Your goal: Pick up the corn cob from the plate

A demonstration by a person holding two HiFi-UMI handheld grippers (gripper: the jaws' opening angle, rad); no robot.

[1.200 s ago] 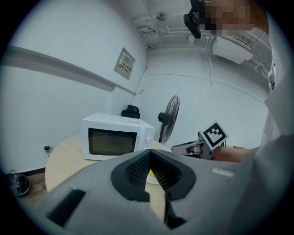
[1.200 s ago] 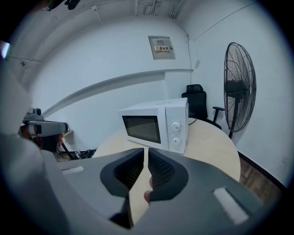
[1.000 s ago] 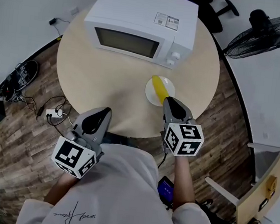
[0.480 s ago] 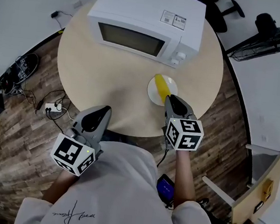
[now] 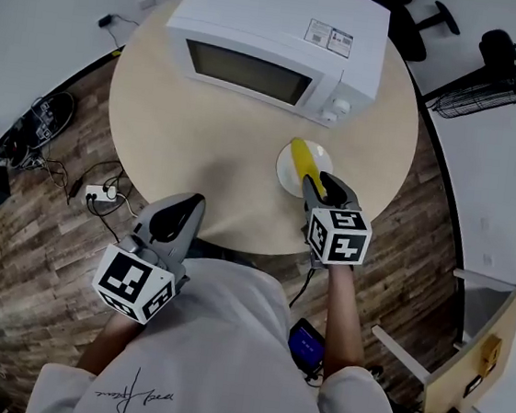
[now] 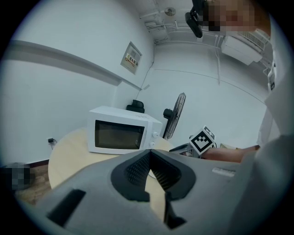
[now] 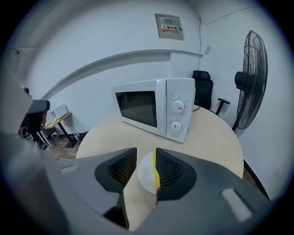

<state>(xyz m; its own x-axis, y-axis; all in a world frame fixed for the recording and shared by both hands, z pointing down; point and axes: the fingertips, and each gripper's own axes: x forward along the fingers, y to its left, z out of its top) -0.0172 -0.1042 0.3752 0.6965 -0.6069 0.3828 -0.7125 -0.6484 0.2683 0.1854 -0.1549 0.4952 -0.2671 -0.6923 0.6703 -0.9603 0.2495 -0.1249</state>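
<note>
Approach step: the right gripper (image 5: pixel 320 187), jaws just opened and not yet around the corn cob (image 5: pixel 301 161) on the plate (image 5: pixel 283 170), likely must straddle and clamp it next; the left gripper (image 5: pixel 186 202) rests closed.

1. The head view is bright and evenly lit from overhead. The pale round table (image 5: pixel 200 148) carries only faint, soft shadows.
2. The white top of the microwave (image 5: pixel 278 27) is close to washed out.
3. Straight lines bow toward the edges of the head view, a wide-angle effect.
4. Both gripper views are round fisheye pictures with black corners and a cool bluish cast.
5. The left gripper (image 6: pixel 149 172) and the right gripper (image 7: pixel 146 167) sit close to their lenses and look soft, while the room behind them is sharper.
</note>
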